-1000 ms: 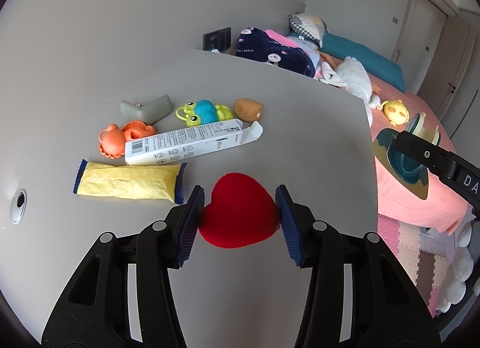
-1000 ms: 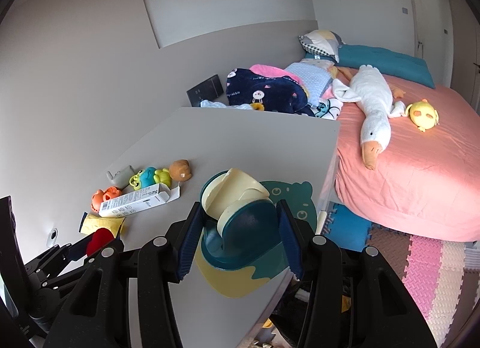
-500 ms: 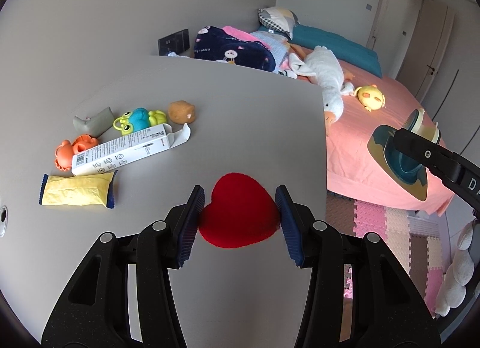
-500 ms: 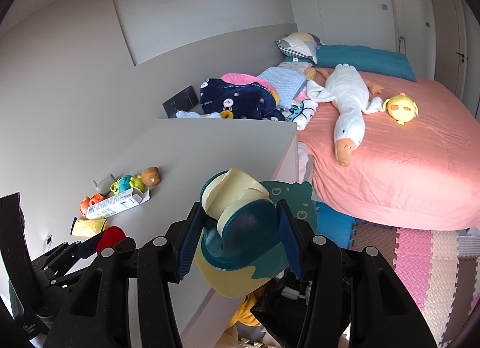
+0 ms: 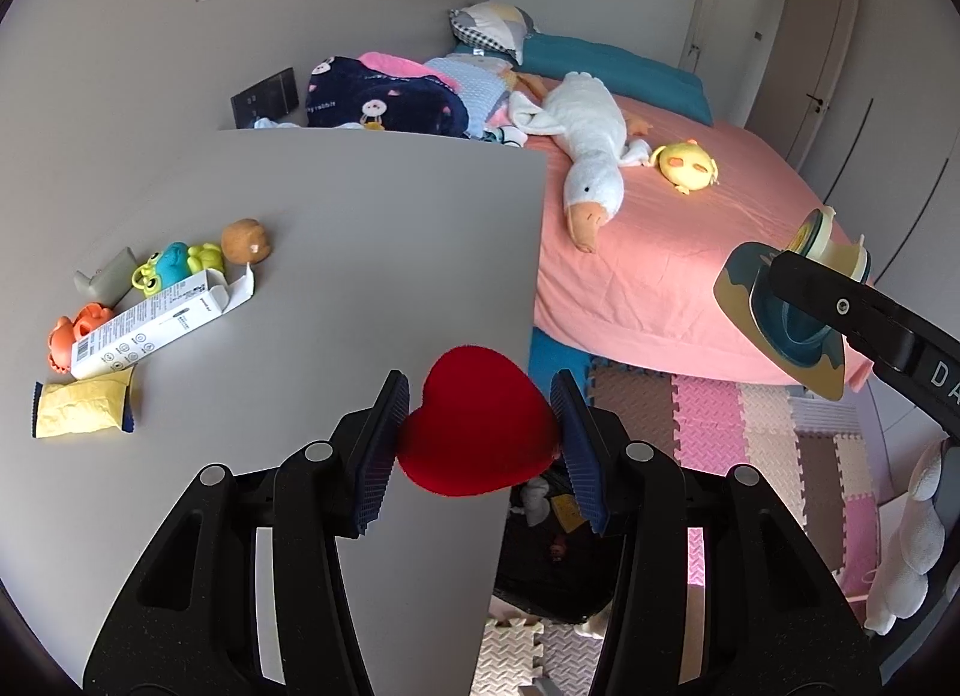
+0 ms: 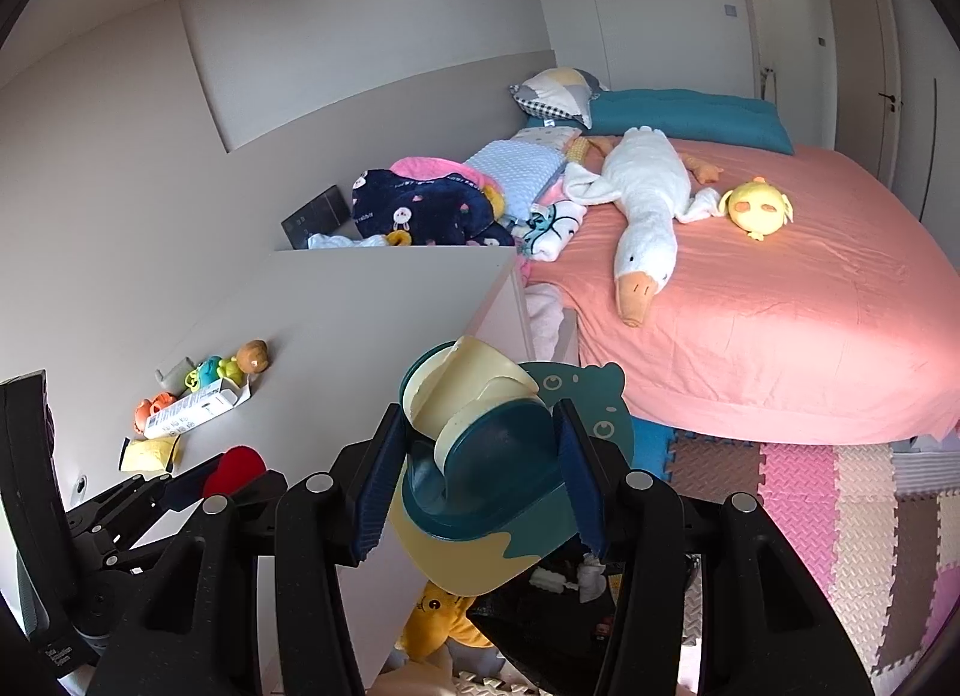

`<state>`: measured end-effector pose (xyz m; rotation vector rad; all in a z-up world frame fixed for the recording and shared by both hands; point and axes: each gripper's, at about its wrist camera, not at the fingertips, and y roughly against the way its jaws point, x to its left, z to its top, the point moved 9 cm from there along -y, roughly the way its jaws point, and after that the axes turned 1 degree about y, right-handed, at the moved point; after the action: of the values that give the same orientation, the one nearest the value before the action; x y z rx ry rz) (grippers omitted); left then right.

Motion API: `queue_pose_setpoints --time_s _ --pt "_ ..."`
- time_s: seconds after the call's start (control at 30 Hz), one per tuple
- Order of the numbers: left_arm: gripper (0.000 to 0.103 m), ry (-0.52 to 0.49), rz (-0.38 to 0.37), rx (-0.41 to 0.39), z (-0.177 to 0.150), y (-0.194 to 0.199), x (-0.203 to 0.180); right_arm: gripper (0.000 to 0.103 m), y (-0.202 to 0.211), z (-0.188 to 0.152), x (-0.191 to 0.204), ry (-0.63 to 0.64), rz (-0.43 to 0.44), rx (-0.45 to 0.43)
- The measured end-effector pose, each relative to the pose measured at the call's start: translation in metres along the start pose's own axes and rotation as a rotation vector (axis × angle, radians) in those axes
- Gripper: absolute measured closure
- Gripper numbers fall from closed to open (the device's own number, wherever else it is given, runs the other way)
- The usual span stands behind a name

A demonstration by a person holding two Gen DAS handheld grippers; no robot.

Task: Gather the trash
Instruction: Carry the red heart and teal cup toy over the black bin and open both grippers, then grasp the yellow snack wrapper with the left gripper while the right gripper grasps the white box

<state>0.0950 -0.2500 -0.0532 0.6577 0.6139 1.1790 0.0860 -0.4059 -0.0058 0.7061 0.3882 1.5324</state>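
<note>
Already both grippers are loaded: the left gripper (image 5: 480,432) clamps a red heart (image 5: 477,426), the right gripper (image 6: 474,462) a teal toy (image 6: 480,456), above the table's edge. A white box (image 5: 156,324) and yellow wrapper (image 5: 81,409) remain on the table (image 5: 360,252).

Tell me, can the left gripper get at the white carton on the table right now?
Probably not yet. The left gripper is shut on the red heart, so its jaws are full. Otherwise nothing stands between it and the white carton, which lies on the table.
</note>
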Motion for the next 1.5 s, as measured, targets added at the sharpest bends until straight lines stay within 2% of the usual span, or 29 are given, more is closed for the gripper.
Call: queue_pose_setpoints --time_s 0.33,0.53,0.57,0.6,0.63,0.67,0.77,1.0,1.27,1.5 --pt "0.054 -0.072 -0.059 0.027 -0.003 -0.011 -0.044 0.052 0.005 -0.001 -0.042 -0.053 -0.043 0.005" --pt "0.053 -0.094 -0.083 0.071 -0.011 -0.025 -0.061 0.051 -0.003 -0.007 -0.061 -0.082 -0.062 0.032" --pt "0.047 -0.1 -0.103 0.091 -0.014 -0.026 -0.066 0.047 -0.005 -0.007 -0.066 -0.088 -0.08 0.035" --pt "0.025 -0.103 -0.114 0.101 -0.015 -0.027 -0.07 0.033 -0.005 -0.005 -0.073 -0.097 -0.118 0.026" --pt "0.006 -0.103 -0.109 0.09 -0.015 -0.026 -0.071 0.027 -0.002 -0.003 -0.08 -0.102 -0.161 0.004" --pt "0.006 -0.106 -0.095 0.062 -0.014 -0.023 -0.07 0.021 0.001 0.0 -0.086 -0.101 -0.194 -0.025" --pt "0.006 -0.128 -0.076 0.043 -0.014 -0.019 -0.066 0.02 0.004 0.006 -0.101 -0.099 -0.242 -0.045" --pt "0.006 -0.078 -0.054 0.052 -0.014 -0.017 -0.045 0.02 0.002 0.002 -0.117 -0.157 -0.239 -0.039" --pt "0.006 -0.074 -0.048 0.049 -0.017 -0.017 -0.039 0.02 -0.009 -0.002 -0.096 -0.133 -0.211 -0.018" --pt "0.006 -0.036 0.002 0.044 -0.017 -0.015 -0.008 0.02 -0.015 -0.001 -0.059 -0.097 -0.126 -0.028"
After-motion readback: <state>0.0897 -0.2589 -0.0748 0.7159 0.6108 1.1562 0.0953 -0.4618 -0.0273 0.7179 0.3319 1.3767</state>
